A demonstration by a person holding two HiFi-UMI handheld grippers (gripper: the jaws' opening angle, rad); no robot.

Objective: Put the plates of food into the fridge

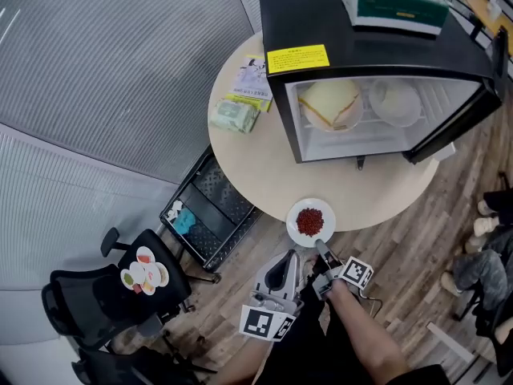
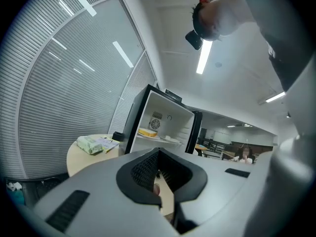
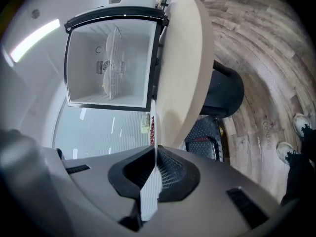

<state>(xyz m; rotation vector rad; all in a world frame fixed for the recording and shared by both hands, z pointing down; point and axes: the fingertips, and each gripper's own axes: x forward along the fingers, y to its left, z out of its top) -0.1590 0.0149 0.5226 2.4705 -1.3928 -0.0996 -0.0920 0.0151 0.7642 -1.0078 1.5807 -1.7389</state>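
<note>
Now: lifting the last plate from the table edge.
Right gripper [image 1: 321, 248] is clamped on the near rim of the plate [image 1: 310, 221] of red food, which sits at the near edge of the round table [image 1: 256, 167]; its own view shows the thin white rim pinched between the jaws. Left gripper [image 1: 287, 257] hangs just beside it, jaws closed on nothing. Fridge [image 1: 321, 14] stands open on the far side of the table, with two filled plates [image 1: 333, 104] already on its shelf [image 1: 353, 139]. Good practice would be to keep the plate level so the loose food does not roll, lift it clear of the table, and slide it into the free space under the shelf.
</note>
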